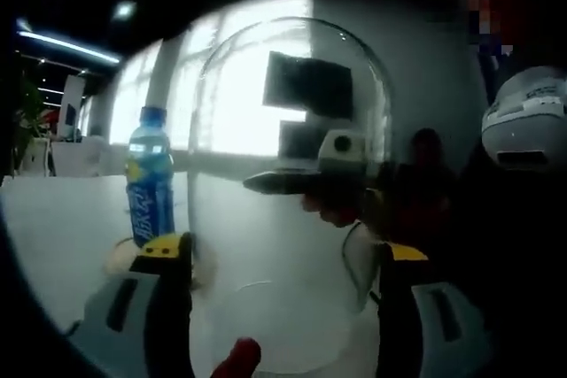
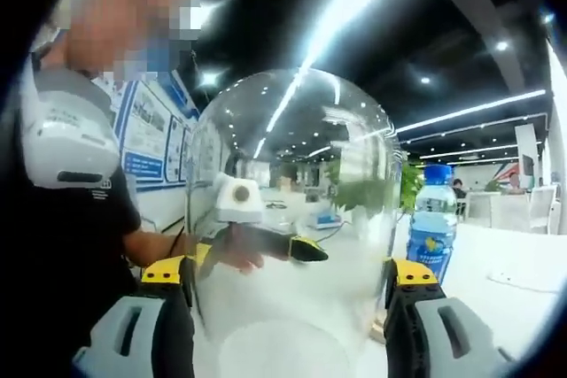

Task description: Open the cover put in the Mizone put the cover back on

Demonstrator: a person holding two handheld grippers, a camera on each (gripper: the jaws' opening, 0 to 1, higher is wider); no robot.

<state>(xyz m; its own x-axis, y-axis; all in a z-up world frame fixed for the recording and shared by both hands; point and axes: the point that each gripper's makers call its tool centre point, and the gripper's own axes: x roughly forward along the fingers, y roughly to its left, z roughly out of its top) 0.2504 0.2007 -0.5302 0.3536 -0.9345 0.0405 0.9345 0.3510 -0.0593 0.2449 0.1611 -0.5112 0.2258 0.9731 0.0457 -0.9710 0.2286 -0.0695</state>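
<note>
— Left gripper (image 1: pixel 282 258)?
— Clamped on the clear dome cover (image 1: pixel 288 174); Mizone bottle (image 1: pixel 151 179) stands upright on the white worktop (image 1: pixel 62 227), just left of the cover.
— Right gripper (image 2: pixel 288 285)?
— Also clamped on the cover — bottle upright to its right.

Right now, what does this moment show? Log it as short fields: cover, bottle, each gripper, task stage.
cover: clear glass dome, held between both grippers, seemingly lifted
bottle: blue Mizone bottle upright on the white table, beside the dome, outside it
left gripper: jaws on either side of the dome wall
right gripper: jaws on either side of the dome from the opposite side
task stage: bottle not yet under the cover
</note>
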